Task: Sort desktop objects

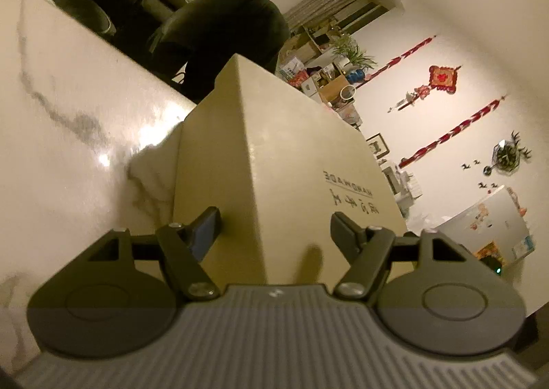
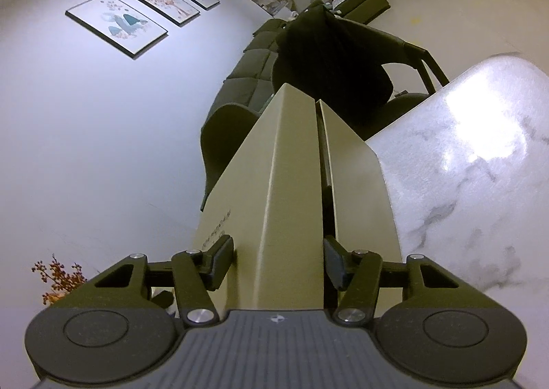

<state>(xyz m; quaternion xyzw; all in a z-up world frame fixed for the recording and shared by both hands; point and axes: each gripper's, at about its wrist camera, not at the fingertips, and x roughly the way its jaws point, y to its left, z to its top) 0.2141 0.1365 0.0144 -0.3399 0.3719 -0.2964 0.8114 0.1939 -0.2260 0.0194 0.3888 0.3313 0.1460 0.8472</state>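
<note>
A tall beige cardboard box (image 1: 291, 155) with printed "HANDMADE" lettering stands on the white marbled table (image 1: 68, 107). My left gripper (image 1: 274, 231) has its two fingers pressed on either side of the box's near corner. In the right wrist view the same box (image 2: 295, 183) shows a seam between its lid and body. My right gripper (image 2: 278, 262) clamps the box's end with both fingers against its faces. Both grippers hold the box from opposite ends.
The marbled table also shows at the right of the right wrist view (image 2: 473, 155). A dark chair (image 1: 223, 32) stands behind the table, also seen in the right wrist view (image 2: 336, 59). Framed pictures (image 2: 116, 23) hang on the wall. Cluttered shelves (image 1: 319, 76) line the far room.
</note>
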